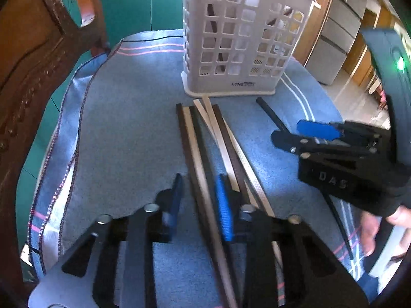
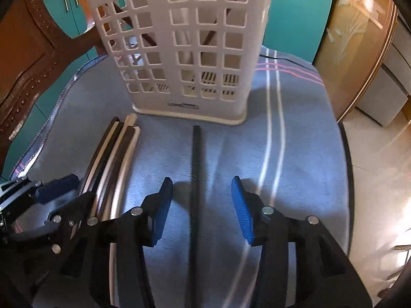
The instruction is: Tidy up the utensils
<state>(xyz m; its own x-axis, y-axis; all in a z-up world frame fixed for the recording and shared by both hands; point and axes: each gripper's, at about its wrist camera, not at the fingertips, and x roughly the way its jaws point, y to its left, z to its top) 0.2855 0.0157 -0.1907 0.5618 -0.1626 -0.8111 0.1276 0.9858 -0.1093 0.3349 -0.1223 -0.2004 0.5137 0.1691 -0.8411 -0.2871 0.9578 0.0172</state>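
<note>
The right gripper stands wide, straddling a lone black chopstick without touching it. The left gripper, jaws narrower, brackets two sticks of the chopstick bundle. Beyond both stands the white utensil basket.

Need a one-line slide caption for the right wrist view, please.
Right gripper open astride a lone black chopstick on the blue cloth, white utensil basket ahead, chopstick bundle to its left.

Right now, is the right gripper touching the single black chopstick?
Apart. The right wrist view shows the black chopstick lying between the right gripper pads, cloth visible either side.
</note>
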